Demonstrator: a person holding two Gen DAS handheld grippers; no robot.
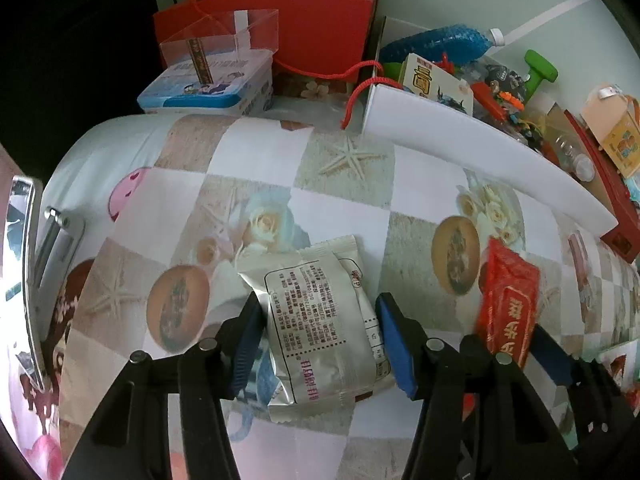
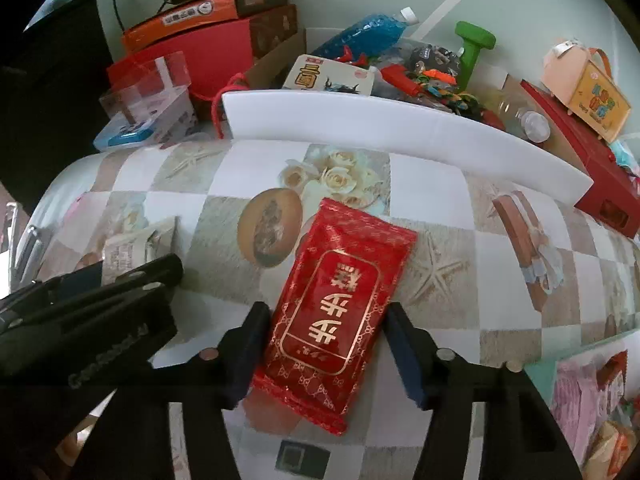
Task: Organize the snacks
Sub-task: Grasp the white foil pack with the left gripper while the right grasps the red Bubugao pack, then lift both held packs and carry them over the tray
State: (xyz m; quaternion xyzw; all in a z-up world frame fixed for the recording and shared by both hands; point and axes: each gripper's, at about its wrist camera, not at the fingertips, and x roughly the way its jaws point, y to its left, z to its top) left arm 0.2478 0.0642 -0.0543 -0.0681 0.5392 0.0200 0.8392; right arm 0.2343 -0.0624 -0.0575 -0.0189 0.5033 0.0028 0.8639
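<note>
On the patterned tablecloth (image 1: 344,184), at about six o'clock in the left wrist view, the left gripper (image 1: 320,334) has its two blue-padded fingers (image 1: 394,344) pressed against the sides of a silver snack packet (image 1: 320,320), which lies printed side up with its far end pointing toward twelve o'clock; the foil looks pinched where the pads meet it, so the jaws are clamped on it. Just beside it, at four o'clock in that same view, a red snack packet (image 1: 508,304) sits between the fingers of the other tool. Seen from the right wrist camera, the right gripper (image 2: 326,344) grips this red snack packet (image 2: 340,304) at six o'clock, pads touching both long edges, the packet lying flat with gold lettering up and tilted slightly toward one o'clock. The left gripper's black body (image 2: 88,320) shows at nine o'clock there, with the silver packet (image 2: 136,246) partly hidden beyond it. Farther back, from eleven to three o'clock, a long white foam board (image 2: 400,128) stands on edge across the cloth, and behind it a jumble of toys, a blue bottle (image 2: 360,36) and a green handle (image 2: 474,52). At ten o'clock rests a stack of red and orange boxes (image 2: 192,40)
</note>
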